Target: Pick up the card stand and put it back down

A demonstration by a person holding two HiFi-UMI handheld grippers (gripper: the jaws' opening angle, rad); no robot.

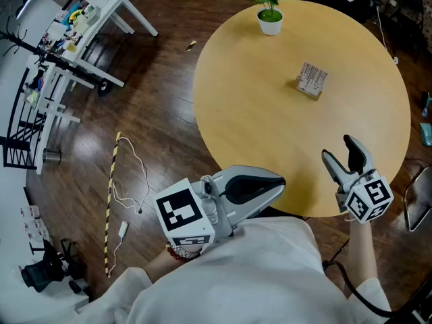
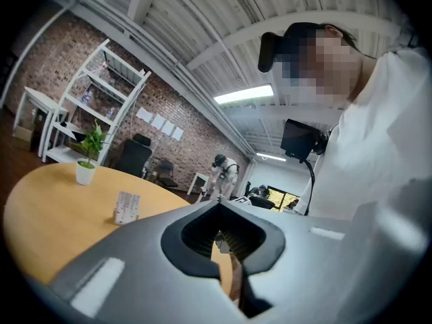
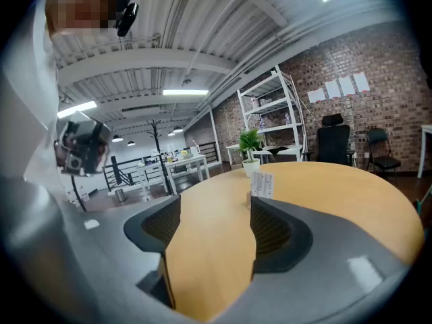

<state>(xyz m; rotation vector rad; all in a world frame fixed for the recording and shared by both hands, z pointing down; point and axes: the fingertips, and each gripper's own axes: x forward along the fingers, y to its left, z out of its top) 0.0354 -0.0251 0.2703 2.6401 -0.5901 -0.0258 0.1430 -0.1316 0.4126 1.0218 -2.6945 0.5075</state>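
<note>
Hovering over the near edge of the counter (image 1: 229, 113), the right gripper (image 1: 339, 150) has its jaws spread wide with only bare wood between them. The card stand (image 1: 312, 81) stands upright well ahead, roughly in line with one jaw tip, and a potted plant (image 1: 270, 12) sits farther beyond it. The left gripper (image 1: 278, 181) is held close to the person's body with its jaws drawn together on nothing, so the task looks barely begun: reaching the stand, closing on it, lifting it and setting it down all seem left to do.
</note>
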